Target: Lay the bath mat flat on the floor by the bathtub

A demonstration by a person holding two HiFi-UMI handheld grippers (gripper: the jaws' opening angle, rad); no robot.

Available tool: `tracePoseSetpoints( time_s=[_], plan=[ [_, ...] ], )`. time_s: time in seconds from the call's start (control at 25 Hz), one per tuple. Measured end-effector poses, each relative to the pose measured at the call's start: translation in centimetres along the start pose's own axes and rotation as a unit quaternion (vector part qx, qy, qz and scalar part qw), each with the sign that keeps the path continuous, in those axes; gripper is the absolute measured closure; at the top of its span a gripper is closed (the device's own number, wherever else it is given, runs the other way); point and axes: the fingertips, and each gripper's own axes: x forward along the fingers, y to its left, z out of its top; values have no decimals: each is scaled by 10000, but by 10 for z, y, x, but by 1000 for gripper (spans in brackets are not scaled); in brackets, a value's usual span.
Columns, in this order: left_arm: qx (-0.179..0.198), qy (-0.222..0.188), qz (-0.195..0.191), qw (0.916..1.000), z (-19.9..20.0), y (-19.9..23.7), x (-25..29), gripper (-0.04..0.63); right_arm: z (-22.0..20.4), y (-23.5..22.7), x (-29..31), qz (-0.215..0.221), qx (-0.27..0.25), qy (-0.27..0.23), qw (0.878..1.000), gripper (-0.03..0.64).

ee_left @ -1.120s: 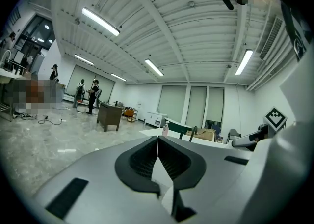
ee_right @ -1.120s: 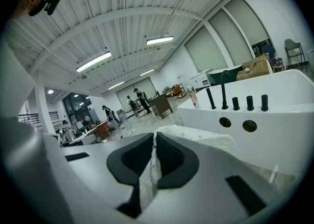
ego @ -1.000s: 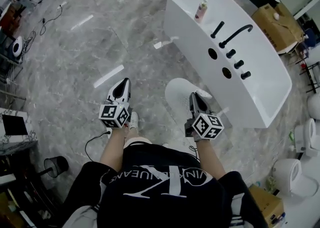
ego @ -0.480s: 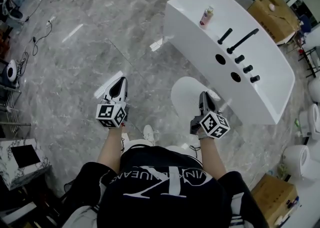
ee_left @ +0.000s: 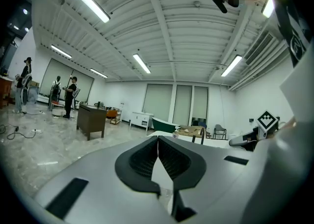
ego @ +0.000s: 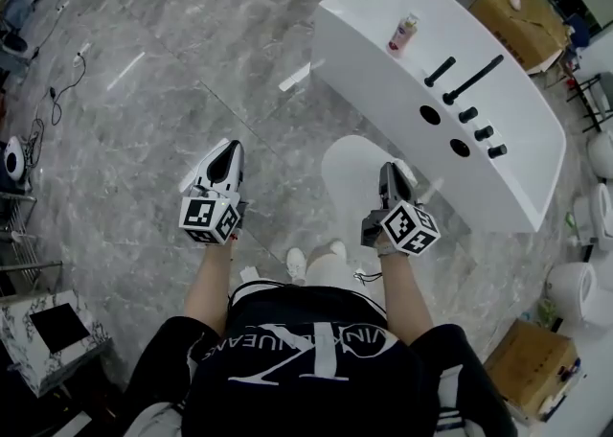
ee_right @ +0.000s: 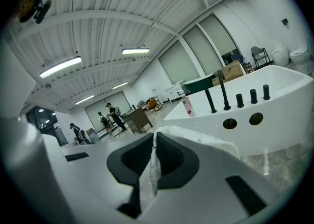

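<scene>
Right claw pinched shut on white oval fabric bath mat, which hangs on the near side of the white bathtub. Left claw closed, empty. Risk: with a one-edge hold, mat likely lands folded on grey marble floor.

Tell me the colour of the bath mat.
The bath mat is white with faint small specks, clearest in the right gripper view.

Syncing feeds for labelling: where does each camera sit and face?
Head view: on the head, steeply down at bathtub and mat; arms and torso show.
Left gripper view: on the left hand-held gripper, across the room over shut jaws.
Right gripper view: on the right hand-held gripper, toward the bathtub, jaws pinching the mat.
Shared: bathtub taps, in head and right views.
</scene>
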Motion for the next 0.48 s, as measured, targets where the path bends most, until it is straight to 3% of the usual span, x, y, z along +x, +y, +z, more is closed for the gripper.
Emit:
tracePoseSetpoints(
  time_s=[0.24,0.48],
  plan=[
    [-99,97,-250,9996,-1,23,35,578,-16,9,44,-36,-82,138,9999,580],
    [247,363,-574,9974,-7,54,95,578,-37,3,99,-304,122,242,9992,580]
  ],
)
